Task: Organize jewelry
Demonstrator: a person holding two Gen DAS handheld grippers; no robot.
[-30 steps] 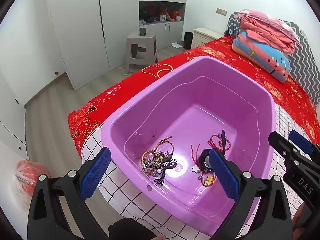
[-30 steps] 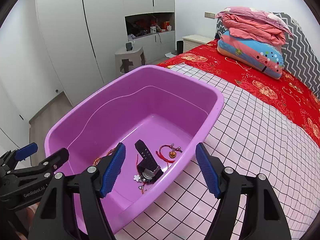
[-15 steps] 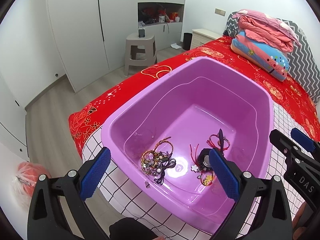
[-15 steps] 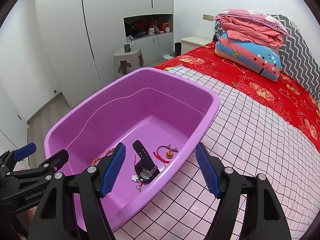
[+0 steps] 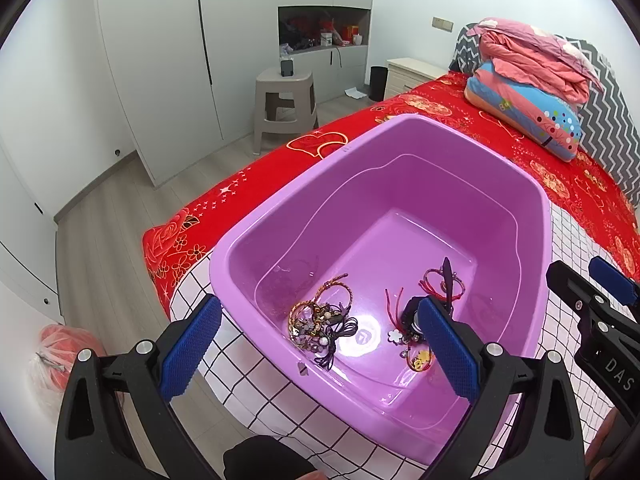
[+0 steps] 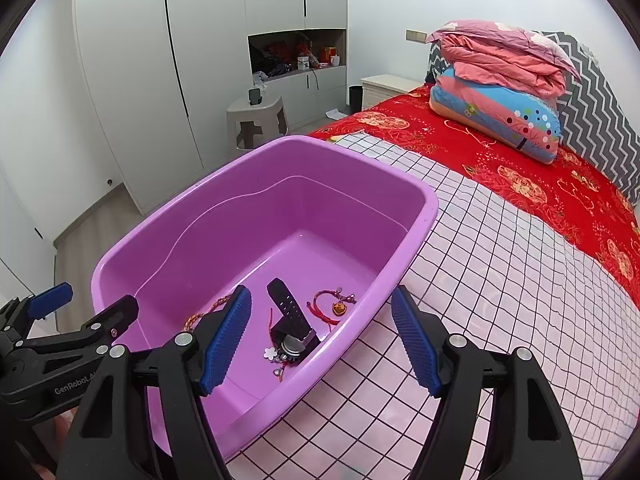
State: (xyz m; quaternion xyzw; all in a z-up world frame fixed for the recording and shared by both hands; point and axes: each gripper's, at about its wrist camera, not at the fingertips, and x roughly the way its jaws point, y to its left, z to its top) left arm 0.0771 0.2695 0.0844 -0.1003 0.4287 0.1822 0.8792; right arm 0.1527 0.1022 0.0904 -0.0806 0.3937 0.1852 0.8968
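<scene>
Both grippers, left (image 5: 316,344) and right (image 6: 320,336), have backed off slightly, jaws wide, holding nothing. Tangled bracelets (image 5: 320,320), black watch (image 6: 292,328) and red cord bracelet (image 6: 334,306) lie in the purple plastic tub (image 6: 416,216). Either sorted in or awaiting pickup.

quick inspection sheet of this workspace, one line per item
surface: checked white cloth over a red bedspread.
job's things: purple tub holding a tangle of bracelets, a black watch, a red cord bracelet and a white flower charm.
clutter: folded bedding at the head of the bed.
grippers: left gripper and right gripper, both with jaws open and empty, above the tub's near end.
cables: nothing seen.
surroundings: white wardrobes, grey stool, orange bag on the floor.
</scene>
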